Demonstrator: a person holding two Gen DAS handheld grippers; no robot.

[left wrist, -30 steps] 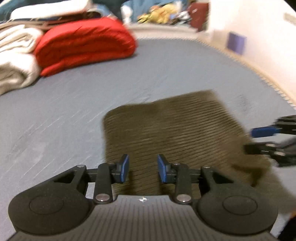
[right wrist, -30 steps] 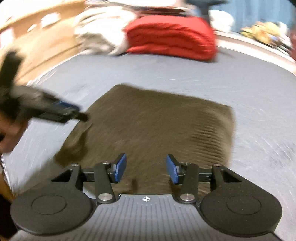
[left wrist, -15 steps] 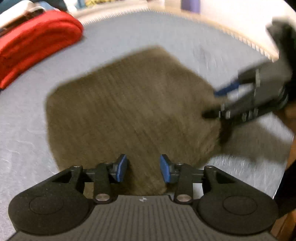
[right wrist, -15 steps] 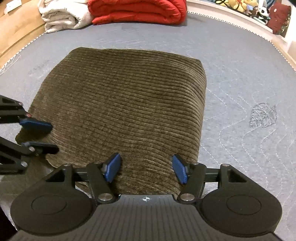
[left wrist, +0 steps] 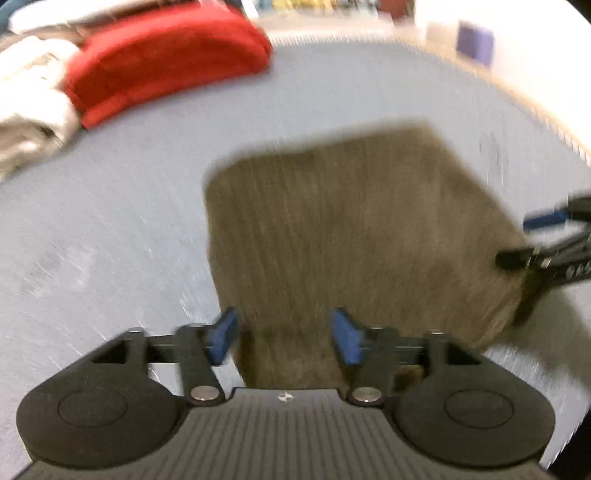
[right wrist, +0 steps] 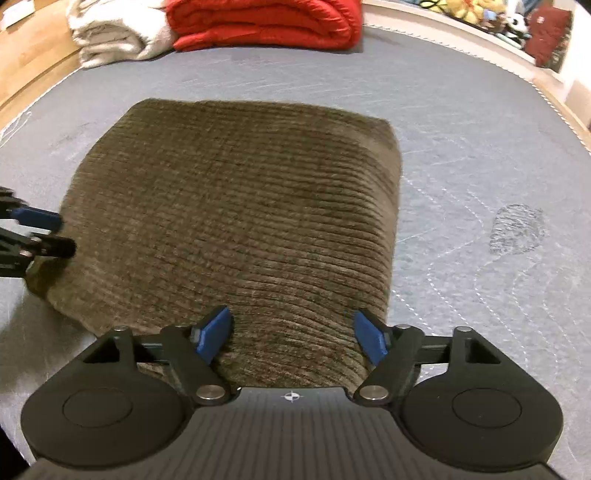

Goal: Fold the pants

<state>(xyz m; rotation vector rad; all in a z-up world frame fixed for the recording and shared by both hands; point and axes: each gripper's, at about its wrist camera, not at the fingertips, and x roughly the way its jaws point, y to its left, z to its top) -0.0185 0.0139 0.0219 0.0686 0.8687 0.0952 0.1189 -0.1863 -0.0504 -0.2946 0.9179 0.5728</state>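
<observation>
Blue fingers (right wrist: 216, 334) of the right gripper (right wrist: 291, 334) and left gripper (left wrist: 284, 336) are seen spread, their jaws having just been opening, angled down over the near edge of the folded brown corduroy pants (right wrist: 236, 206). The pants lie flat on a grey mattress (right wrist: 480, 155); bare mattress surrounds them.

bare grey mattress (right wrist: 461, 122) around the folded pants (right wrist: 236, 206), red blanket (right wrist: 266, 22) and towels (right wrist: 110, 33) blocking far edge
</observation>
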